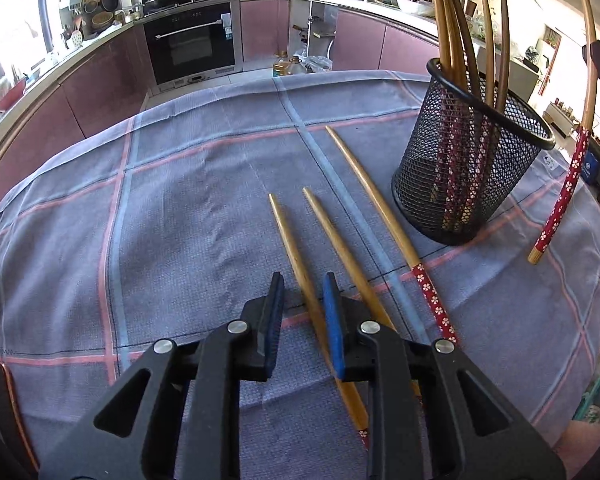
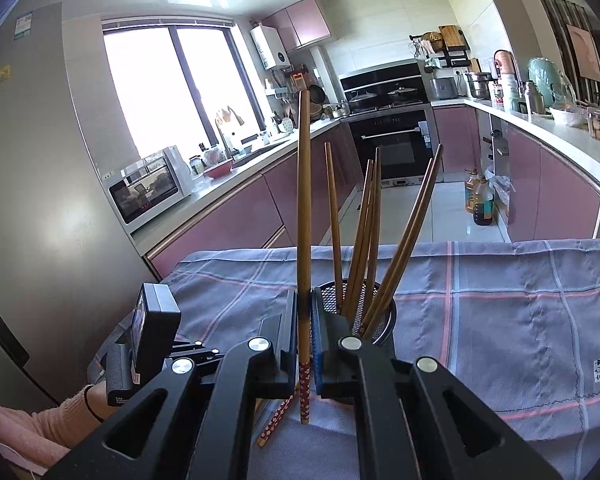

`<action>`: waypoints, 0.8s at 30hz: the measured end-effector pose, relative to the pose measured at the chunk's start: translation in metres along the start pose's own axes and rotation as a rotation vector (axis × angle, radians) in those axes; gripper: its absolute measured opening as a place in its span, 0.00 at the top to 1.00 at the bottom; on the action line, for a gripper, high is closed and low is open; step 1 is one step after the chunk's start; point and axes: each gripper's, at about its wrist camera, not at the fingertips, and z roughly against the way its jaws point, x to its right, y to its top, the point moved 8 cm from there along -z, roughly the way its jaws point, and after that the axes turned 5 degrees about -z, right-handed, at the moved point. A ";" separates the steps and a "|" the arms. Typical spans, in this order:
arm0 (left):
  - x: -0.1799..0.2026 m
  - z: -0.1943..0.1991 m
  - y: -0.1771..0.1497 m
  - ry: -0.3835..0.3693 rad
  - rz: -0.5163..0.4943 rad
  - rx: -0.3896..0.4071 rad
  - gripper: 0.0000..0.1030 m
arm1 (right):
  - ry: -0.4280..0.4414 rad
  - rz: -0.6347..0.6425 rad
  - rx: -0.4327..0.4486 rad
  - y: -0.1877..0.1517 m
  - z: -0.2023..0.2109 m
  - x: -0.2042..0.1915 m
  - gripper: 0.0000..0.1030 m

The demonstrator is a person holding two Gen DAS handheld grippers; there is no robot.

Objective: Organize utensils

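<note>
The left gripper [image 1: 303, 292] hangs low over the checked cloth [image 1: 172, 208]. Its jaws stand slightly apart, one chopstick [image 1: 300, 264] lying on the cloth between them; the pads do not press on it. A second chopstick [image 1: 342, 248] passes under the gripper's blue-padded finger, and a third chopstick [image 1: 384, 220], with a red flowered handle end, lies just beside it toward the holder. All three point away from the camera, tips fanned apart.

The right gripper [image 2: 305, 300] is clamped on a fourth chopstick [image 2: 304, 200], held upright, narrow end up and red flowered end hanging below the pads, clear of the cloth. The left wrist view shows it at the far right, beside the holder.

The black mesh holder [image 1: 464, 184] stands upright on the cloth, just behind the right gripper, with several chopsticks [image 2: 364, 232] leaning inside it, patterned ends down.

A pink sleeve [image 2: 48, 424] shows at the lower left of the right wrist view. An oven [image 1: 192, 44] stands in the kitchen cabinets beyond the table.
</note>
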 end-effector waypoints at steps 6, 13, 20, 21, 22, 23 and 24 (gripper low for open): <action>0.007 0.002 0.002 0.019 0.012 0.015 0.92 | -0.006 -0.003 -0.009 -0.003 -0.002 0.001 0.95; 0.006 0.024 0.003 -0.004 0.048 0.045 0.93 | -0.008 -0.001 0.002 -0.002 0.001 0.001 0.95; 0.008 0.079 0.021 -0.069 0.043 0.156 0.93 | -0.005 0.003 0.019 0.003 0.006 0.000 0.95; 0.009 0.087 0.024 -0.084 0.043 0.172 0.93 | -0.003 0.003 0.020 0.003 0.006 0.000 0.95; 0.009 0.094 0.026 -0.098 0.044 0.185 0.93 | -0.002 0.003 0.021 0.004 0.007 0.000 0.95; 0.010 0.102 0.028 -0.110 0.045 0.199 0.93 | -0.002 0.005 0.021 0.005 0.007 -0.001 0.95; 0.011 0.109 0.030 -0.124 0.046 0.214 0.93 | -0.002 0.007 0.022 0.005 0.007 -0.001 0.95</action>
